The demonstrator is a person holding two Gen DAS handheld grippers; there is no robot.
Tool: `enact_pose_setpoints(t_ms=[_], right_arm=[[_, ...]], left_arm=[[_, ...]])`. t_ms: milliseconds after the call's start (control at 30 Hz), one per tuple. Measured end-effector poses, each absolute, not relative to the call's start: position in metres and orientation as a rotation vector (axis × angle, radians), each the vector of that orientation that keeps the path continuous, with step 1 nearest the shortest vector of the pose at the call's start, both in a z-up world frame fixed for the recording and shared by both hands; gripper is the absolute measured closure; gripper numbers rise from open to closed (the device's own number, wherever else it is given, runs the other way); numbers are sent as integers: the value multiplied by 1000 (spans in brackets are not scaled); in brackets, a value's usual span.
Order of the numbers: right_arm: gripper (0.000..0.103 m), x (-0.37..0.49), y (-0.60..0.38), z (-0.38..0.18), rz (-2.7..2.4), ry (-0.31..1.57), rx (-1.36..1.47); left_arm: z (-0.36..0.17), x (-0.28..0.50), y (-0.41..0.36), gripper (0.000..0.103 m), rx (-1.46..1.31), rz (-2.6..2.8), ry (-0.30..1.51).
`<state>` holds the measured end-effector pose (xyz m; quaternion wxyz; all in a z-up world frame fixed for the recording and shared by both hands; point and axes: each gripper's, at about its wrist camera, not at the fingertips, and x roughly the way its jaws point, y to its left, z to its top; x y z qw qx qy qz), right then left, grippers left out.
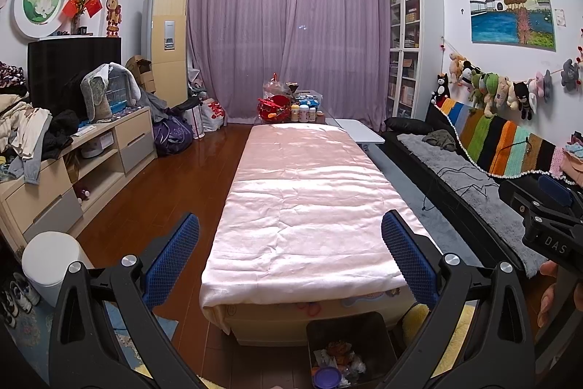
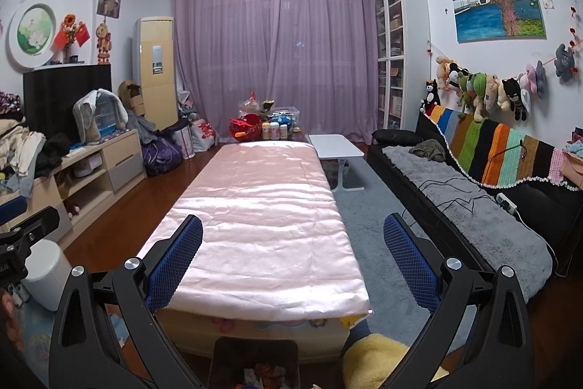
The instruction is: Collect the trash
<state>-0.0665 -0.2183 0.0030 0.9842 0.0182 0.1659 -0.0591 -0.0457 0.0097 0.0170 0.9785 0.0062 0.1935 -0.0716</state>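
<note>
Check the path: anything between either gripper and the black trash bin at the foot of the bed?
Nothing visible. Left gripper and right gripper are both open and empty above the black trash bin, which sits uncovered on the floor against the pink-covered bed.

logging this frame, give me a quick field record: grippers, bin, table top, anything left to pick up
left gripper: open, holding nothing
right gripper: open, holding nothing
trash bin: dark, on the floor at the near end of the table, wrappers and a purple lid inside
table: pink cloth cover, near part bare
far end: bottles and a red basket
loose trash: none visible
</note>
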Motion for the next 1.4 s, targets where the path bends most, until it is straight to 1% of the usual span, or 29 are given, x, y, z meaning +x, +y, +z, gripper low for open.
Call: enact_pose_setpoints(t_ms=[1400], right_arm=[[3, -64, -218, -7, -124, 345, 35]], left_arm=[[17, -47, 3, 8, 6, -151, 392]])
